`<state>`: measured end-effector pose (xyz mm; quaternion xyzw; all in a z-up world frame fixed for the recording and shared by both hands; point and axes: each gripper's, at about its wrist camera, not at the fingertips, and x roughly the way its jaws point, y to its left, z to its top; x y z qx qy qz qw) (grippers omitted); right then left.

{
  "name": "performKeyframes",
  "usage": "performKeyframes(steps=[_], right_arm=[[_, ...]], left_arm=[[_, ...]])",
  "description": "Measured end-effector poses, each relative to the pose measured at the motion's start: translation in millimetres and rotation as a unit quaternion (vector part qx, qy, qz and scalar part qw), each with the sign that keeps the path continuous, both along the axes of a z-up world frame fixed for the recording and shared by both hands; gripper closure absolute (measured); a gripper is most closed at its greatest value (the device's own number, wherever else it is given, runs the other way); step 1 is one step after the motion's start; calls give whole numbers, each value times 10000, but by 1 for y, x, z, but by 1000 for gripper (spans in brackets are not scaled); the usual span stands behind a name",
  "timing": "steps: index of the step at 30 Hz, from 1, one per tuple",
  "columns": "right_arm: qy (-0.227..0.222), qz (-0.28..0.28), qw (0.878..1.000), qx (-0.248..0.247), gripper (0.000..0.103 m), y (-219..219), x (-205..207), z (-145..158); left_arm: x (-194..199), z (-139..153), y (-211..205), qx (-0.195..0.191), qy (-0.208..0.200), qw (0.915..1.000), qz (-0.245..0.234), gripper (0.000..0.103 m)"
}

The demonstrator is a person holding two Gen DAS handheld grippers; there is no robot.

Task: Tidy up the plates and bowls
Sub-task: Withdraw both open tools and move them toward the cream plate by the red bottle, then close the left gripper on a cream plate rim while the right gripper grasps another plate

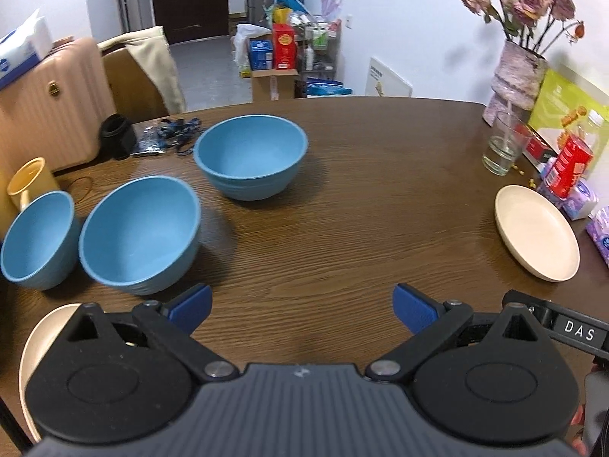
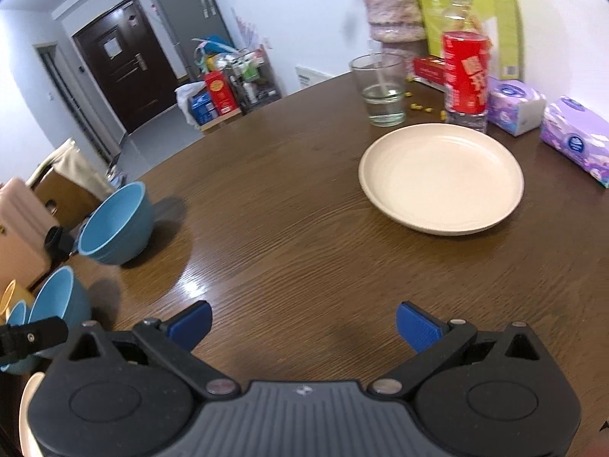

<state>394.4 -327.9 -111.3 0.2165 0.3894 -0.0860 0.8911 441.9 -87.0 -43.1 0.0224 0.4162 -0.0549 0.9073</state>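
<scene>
Three blue bowls stand on the brown wooden table (image 1: pixel 361 205): a far bowl (image 1: pixel 250 156), a middle bowl (image 1: pixel 140 234) and a small left bowl (image 1: pixel 38 240). A cream plate (image 1: pixel 536 232) lies at the right; the right wrist view shows this cream plate (image 2: pixel 441 182) ahead and to the right. A second cream plate (image 1: pixel 36 346) peeks out under the left gripper's body. My left gripper (image 1: pixel 302 310) is open over bare wood, with nothing between its blue pads. My right gripper (image 2: pixel 303 325) is likewise open and empty, above the table. The far bowl (image 2: pixel 114 224) and the middle bowl (image 2: pixel 57 301) sit at its left.
A drinking glass (image 2: pixel 380 89), red-labelled bottle (image 2: pixel 466 80), tissue packs (image 2: pixel 514 104), a vase (image 2: pixel 396 7) and a green box line the table's right side. A yellow cup (image 1: pixel 28 181), black object (image 1: pixel 116 135) and blue lanyard (image 1: pixel 171 135) lie at the left. A chair (image 1: pixel 141 76) and suitcase (image 1: pixel 45 103) stand beyond.
</scene>
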Motion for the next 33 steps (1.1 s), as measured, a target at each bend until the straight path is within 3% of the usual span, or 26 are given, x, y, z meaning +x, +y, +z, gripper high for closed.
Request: performKeyframes(steps=[11,33], right_arm=[[6,-365,9993,107,0,-45,9,-4],[217,-926,9953,-166,0,-155,44,-16]], left_arm=[[21,-4,-50,-31,111,9995,-292,0],[86,-17,-164,-128,251,9969,-738,0]])
